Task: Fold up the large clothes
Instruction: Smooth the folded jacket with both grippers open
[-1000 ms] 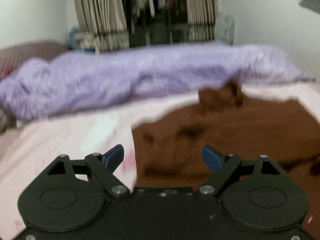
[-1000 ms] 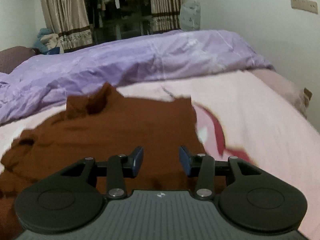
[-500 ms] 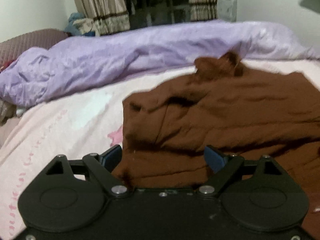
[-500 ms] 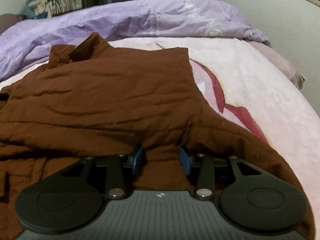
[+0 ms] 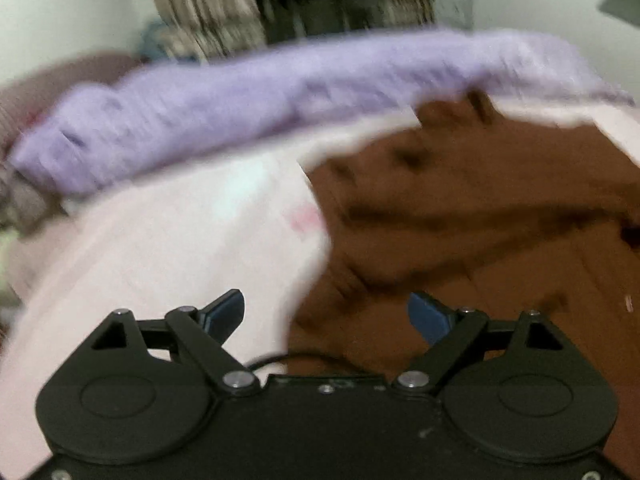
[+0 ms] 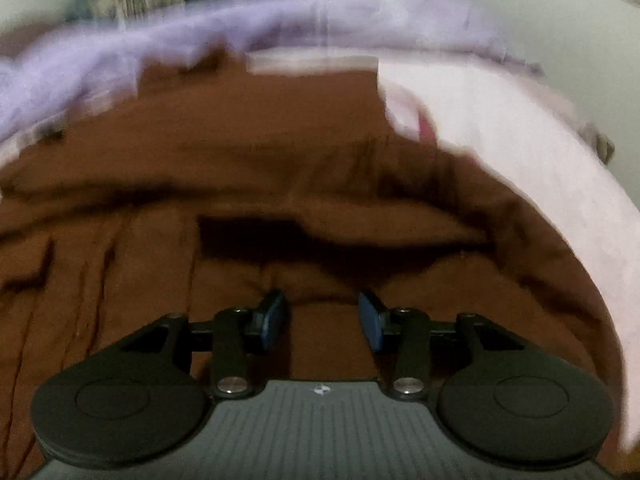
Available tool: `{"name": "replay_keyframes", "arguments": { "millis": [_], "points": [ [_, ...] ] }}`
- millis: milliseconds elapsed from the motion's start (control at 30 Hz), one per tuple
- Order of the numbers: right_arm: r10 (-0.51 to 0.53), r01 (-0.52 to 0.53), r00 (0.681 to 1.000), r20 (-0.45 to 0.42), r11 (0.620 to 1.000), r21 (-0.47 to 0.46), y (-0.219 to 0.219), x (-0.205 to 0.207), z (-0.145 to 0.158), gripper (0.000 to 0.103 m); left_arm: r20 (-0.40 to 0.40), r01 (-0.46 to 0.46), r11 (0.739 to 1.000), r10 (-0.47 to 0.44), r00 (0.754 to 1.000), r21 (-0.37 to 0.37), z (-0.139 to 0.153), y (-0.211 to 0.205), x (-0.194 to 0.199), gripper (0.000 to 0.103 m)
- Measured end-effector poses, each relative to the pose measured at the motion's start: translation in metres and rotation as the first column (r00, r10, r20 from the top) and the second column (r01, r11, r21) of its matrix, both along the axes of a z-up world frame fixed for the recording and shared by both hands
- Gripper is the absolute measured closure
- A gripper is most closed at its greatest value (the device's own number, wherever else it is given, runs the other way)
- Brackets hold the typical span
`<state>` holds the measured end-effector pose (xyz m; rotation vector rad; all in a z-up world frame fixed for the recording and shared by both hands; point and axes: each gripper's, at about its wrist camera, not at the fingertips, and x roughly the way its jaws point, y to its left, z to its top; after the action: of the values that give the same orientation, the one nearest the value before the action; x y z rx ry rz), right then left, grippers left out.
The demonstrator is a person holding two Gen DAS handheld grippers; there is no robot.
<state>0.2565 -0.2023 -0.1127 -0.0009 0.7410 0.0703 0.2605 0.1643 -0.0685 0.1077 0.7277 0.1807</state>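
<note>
R gripper [image 6: 322, 316]: fingers partly apart and just been opening wider; brown cloth bunches up between them but pads aren't pressing it, so nothing clamped as far as the blurred view shows. L gripper [image 5: 326, 314]: fingers wide apart, nothing held; its left finger [image 5: 224, 314] hangs over pink sheet [image 5: 160, 248], right finger over cloth, so the garment's left edge runs right through the gap.

Brown garment [image 6: 280, 152] lies spread on the bed, directly ahead of and under the R gripper, ahead and to the right of the L one. Long axis looks near-to-far, w/ what seems the collar at the far end touching the purple duvet [image 5: 280, 96]; near hem is at the grippers. A dark fold line crosses it just beyond the R fingers.

Judgement: R hand is nearer the bulk, L hand sits at the left edge. Next grab prob. turns on L shifting right onto cloth. Both views smeared, so fine contact unclear.
</note>
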Motion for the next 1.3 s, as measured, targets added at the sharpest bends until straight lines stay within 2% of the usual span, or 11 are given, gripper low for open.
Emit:
{"name": "replay_keyframes", "arguments": {
  "millis": [100, 267, 367, 567, 667, 733, 867, 933, 1000, 1167, 1300],
  "points": [
    [-0.009, 0.009, 1.0, -0.013, 0.999, 0.047, -0.005, 0.003, 0.003, 0.045, -0.128, 0.005, 1.0, -0.005, 0.992, -0.003, -0.036, -0.02, 0.011, 0.01],
    [-0.015, 0.015, 0.999, -0.049, 1.0, 0.007, 0.0, 0.003, 0.013, 0.045, -0.066, -0.027, 1.0, 0.027, 0.997, -0.002, -0.018, -0.021, 0.004, 0.012],
    [0.011, -0.007, 0.999, -0.053, 0.997, 0.077, -0.002, -0.006, 0.018, 0.045, -0.005, -0.035, 0.999, 0.035, 0.999, -0.033, 0.003, -0.013, -0.01, 0.012],
    [0.037, -0.036, 0.999, -0.034, 0.999, 0.039, 0.015, -0.035, 0.034, 0.045, 0.104, 0.051, 0.982, -0.032, 0.994, -0.179, 0.014, -0.034, -0.054, 0.012],
    [0.113, -0.111, 0.994, -0.013, 0.989, 0.102, 0.036, -0.054, 0.039, 0.045, 0.097, 0.111, 0.958, -0.089, 0.991, -0.265, 0.003, -0.06, -0.06, 0.012],
    [0.191, -0.19, 0.982, -0.005, 0.977, 0.102, 0.056, -0.064, 0.036, 0.046, 0.062, 0.136, 0.958, -0.124, 0.99, -0.252, -0.01, -0.078, -0.054, 0.012],
    [0.216, -0.215, 0.974, -0.07, 0.976, 0.017, 0.074, -0.065, 0.007, 0.047, -0.018, 0.115, 0.988, -0.118, 0.993, -0.098, -0.043, -0.1, -0.05, 0.009],
    [0.216, -0.213, 0.975, -0.048, 0.975, 0.055, 0.058, -0.065, 0.001, 0.048, 0.001, 0.108, 0.986, -0.109, 0.994, -0.128, -0.043, -0.087, -0.057, 0.009],
    [0.197, -0.193, 0.979, -0.056, 0.978, 0.076, 0.038, -0.064, 0.005, 0.076, -0.024, 0.083, 0.985, -0.088, 0.996, -0.153, -0.04, -0.069, -0.063, 0.009],
    [0.028, -0.03, 0.998, -0.05, 0.999, -0.041, -0.012, -0.064, 0.009, 0.073, -0.045, -0.026, 0.994, 0.022, 0.999, -0.104, -0.039, -0.023, -0.083, 0.009],
    [-0.011, 0.011, 0.999, -0.03, 1.0, 0.013, -0.047, -0.071, 0.018, 0.062, -0.059, -0.094, 0.99, 0.088, 0.994, -0.105, -0.037, -0.002, -0.11, 0.009]
  ]
}}
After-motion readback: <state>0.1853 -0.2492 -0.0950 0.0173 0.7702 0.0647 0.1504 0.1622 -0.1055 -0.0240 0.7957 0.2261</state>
